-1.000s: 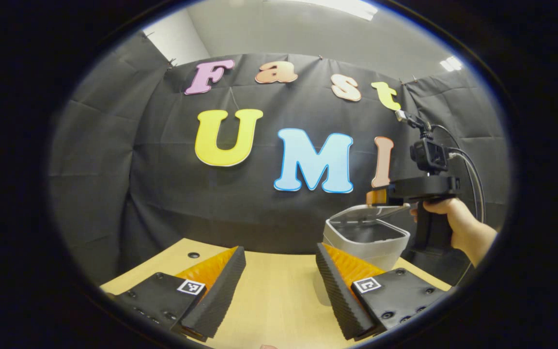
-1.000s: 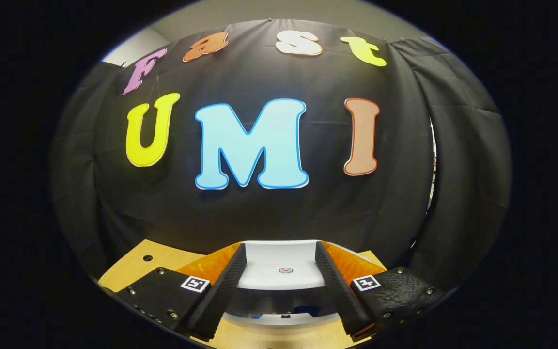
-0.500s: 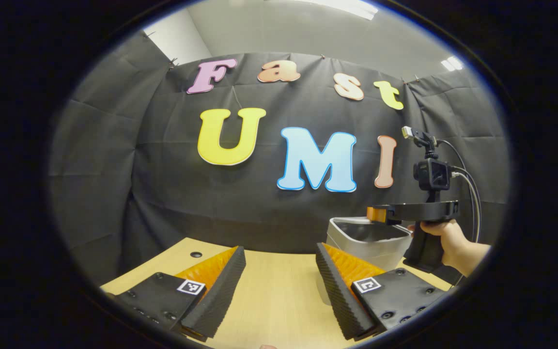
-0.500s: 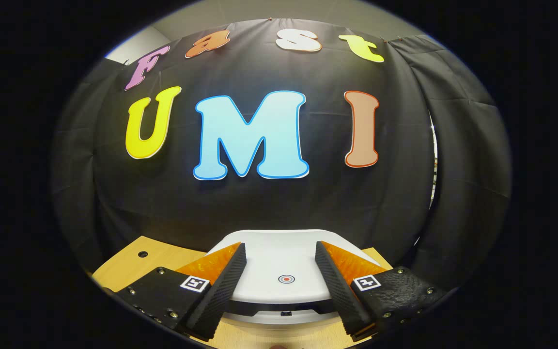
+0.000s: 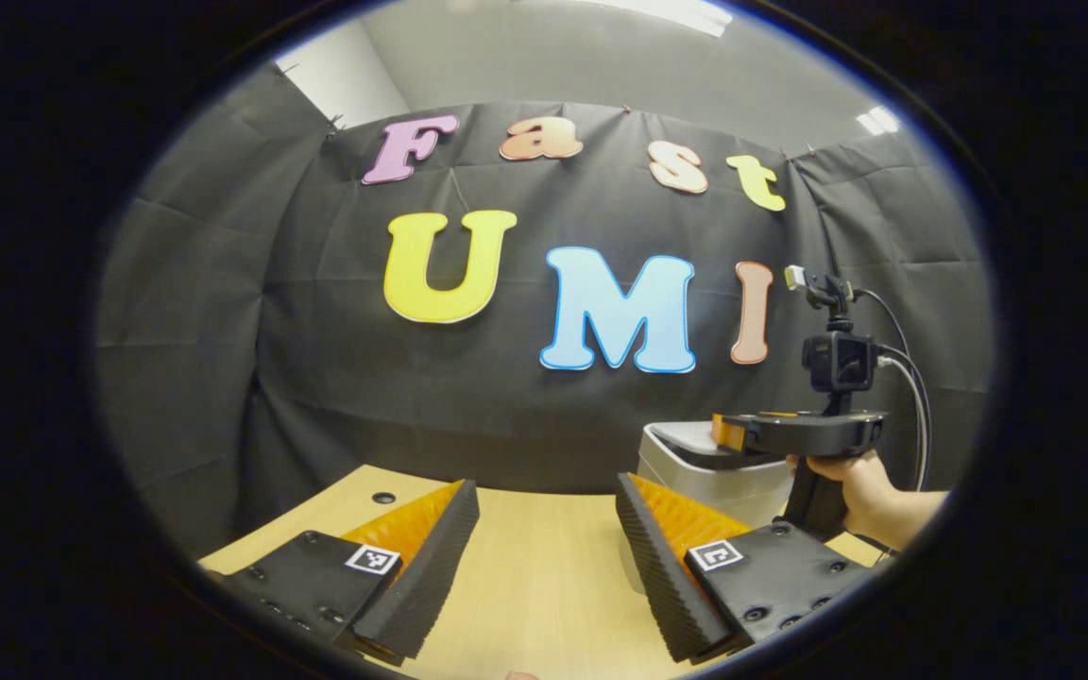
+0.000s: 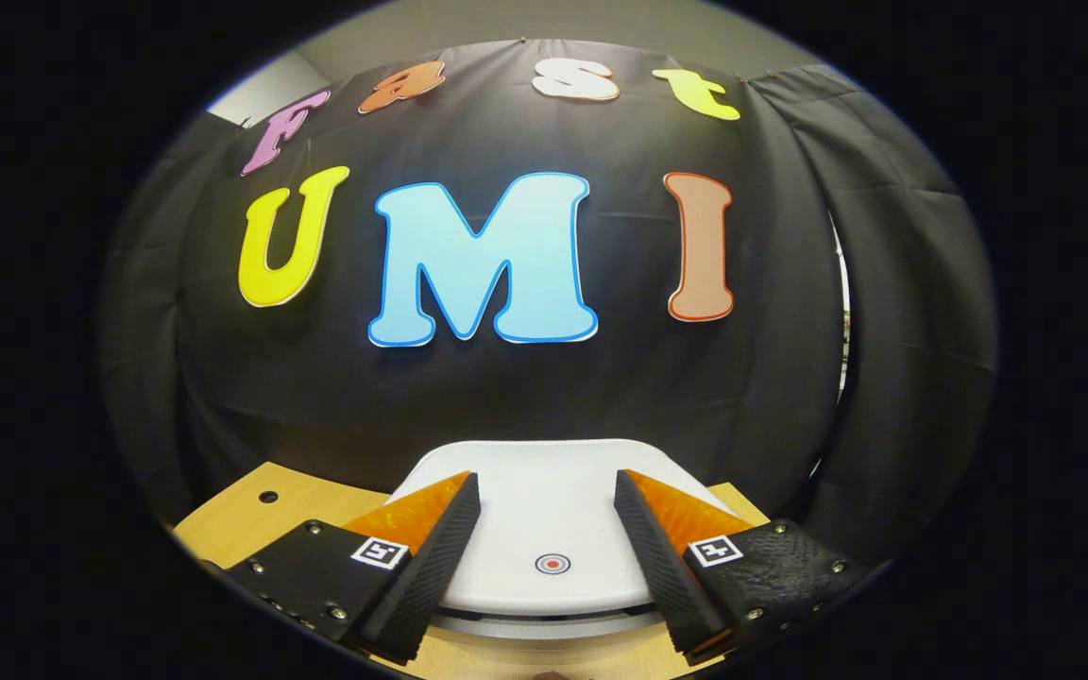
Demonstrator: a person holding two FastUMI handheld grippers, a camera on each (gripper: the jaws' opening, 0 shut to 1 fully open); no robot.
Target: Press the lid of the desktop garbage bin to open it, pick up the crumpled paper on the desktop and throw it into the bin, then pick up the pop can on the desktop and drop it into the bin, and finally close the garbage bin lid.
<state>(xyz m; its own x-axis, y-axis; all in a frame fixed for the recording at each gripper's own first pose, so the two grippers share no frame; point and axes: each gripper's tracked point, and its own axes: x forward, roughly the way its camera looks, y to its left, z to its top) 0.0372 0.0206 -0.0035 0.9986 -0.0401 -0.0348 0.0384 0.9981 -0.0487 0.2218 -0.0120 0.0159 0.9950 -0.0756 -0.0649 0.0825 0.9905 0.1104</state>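
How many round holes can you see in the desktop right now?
1: a small dark hole near the desktop's far left corner, ahead of the left tongs. The bin and both tongs may hide others.

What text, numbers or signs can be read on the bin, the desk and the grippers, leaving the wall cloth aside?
None readable as words or numbers.
Bin lid: a round target mark, no text.
Left gripper and right gripper: square coded markers, no letters.

free: bare table (image 5: 525,567) ahead at 12 | blocked: bin (image 5: 695,477) at 2, maybe touching right gripper (image 5: 728,432) above
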